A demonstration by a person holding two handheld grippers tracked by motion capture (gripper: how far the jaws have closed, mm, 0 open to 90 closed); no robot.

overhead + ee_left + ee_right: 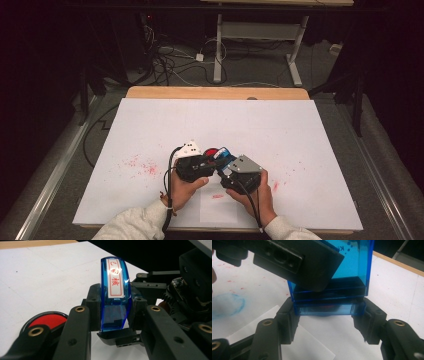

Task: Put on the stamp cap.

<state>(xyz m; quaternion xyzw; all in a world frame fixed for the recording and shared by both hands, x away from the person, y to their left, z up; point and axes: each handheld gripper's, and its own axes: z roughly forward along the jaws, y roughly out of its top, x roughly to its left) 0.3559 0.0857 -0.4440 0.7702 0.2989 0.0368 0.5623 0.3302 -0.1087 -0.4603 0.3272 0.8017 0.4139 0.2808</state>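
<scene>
Both jaws clamped on blue stamp (115,297), mid-sheet, white paper (280,125) open all around

Dark room; grey floor (260,75) (cables strewn), white-framed desk (260,35) behind wooden table (215,93).

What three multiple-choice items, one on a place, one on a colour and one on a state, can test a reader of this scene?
1. Where does the red round pad lie?
A. on the white table cover beside the left gripper's jaws
B. on top of the blue stamp
C. on the floor

2. What colour is the self-inking stamp?
A. green
B. clear blue
C. yellow

3. How is the stamp held?
A. it lies free on the table
B. one gripper alone holds it
C. both grippers are shut on it

Answers:
1 A, the left gripper view shows it flat on the white table cover.
2 B, both gripper views show see-through blue plastic.
3 C, the left gripper and the right gripper each clamp its sides.
</scene>
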